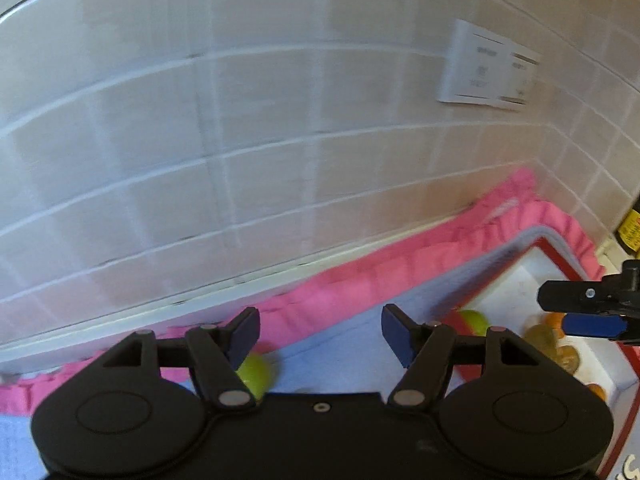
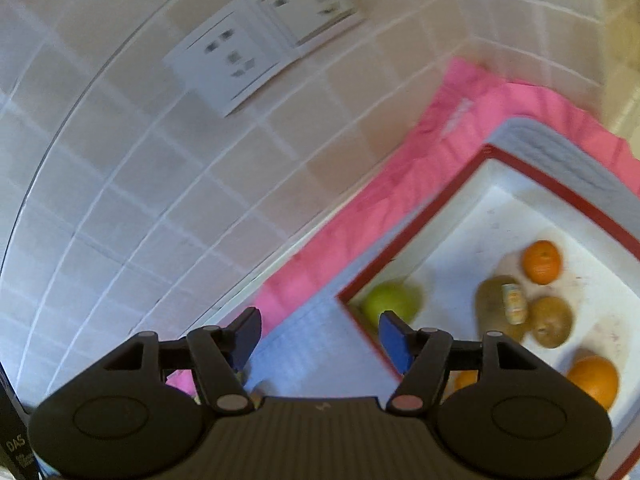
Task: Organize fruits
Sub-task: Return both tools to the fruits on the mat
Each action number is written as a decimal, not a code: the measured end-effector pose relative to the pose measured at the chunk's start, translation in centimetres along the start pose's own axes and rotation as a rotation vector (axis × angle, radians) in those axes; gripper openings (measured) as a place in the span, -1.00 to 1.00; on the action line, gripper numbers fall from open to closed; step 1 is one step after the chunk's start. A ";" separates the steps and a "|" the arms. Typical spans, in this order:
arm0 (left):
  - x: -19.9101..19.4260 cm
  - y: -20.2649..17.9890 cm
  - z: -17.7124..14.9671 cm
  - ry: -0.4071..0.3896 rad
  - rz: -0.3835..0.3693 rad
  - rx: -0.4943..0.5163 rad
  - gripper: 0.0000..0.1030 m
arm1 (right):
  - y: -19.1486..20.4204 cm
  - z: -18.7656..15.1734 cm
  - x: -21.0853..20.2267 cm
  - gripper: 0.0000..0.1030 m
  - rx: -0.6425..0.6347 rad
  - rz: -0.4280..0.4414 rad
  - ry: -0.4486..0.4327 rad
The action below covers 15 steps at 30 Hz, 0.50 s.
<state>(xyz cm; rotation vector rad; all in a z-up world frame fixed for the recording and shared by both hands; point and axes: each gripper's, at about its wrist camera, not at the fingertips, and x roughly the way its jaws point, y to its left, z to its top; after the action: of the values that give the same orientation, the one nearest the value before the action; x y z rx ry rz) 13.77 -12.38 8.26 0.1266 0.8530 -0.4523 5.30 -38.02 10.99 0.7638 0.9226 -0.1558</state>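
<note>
Pink cloth (image 2: 404,184) under a red-rimmed white tray (image 2: 472,216) of fruit.

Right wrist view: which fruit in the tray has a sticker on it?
The larger brown kiwi, mid-tray. A pale sticker sits on its right side; the smaller kiwi beside it, the oranges and the green apple show none.

Two wrist views, angled down (shared: tray (image 1: 516,276), tiled wall (image 2: 160,200))

Soft, even indoor light, no harsh glare; both views smear with motion blur, the tiled wall (image 1: 240,140) bows heavily, corners go black.
</note>
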 end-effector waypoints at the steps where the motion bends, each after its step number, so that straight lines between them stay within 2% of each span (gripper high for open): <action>1: -0.2 0.9 -0.3 0.002 0.014 -0.013 0.55 | 0.6 -0.2 0.3 0.32 -0.011 0.005 0.008; 9: -0.7 7.2 -2.7 0.038 0.099 -0.107 0.55 | 5.4 -2.5 3.5 0.32 -0.096 0.040 0.095; 15: 0.0 10.9 -5.0 0.082 0.129 -0.178 0.55 | 7.3 -4.7 5.7 0.34 -0.151 0.023 0.137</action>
<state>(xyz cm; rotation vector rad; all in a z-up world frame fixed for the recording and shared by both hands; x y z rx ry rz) 15.02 -1.19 4.23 0.0354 0.9552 -0.2497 8.89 -28.57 8.71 0.6506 1.0431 -0.0128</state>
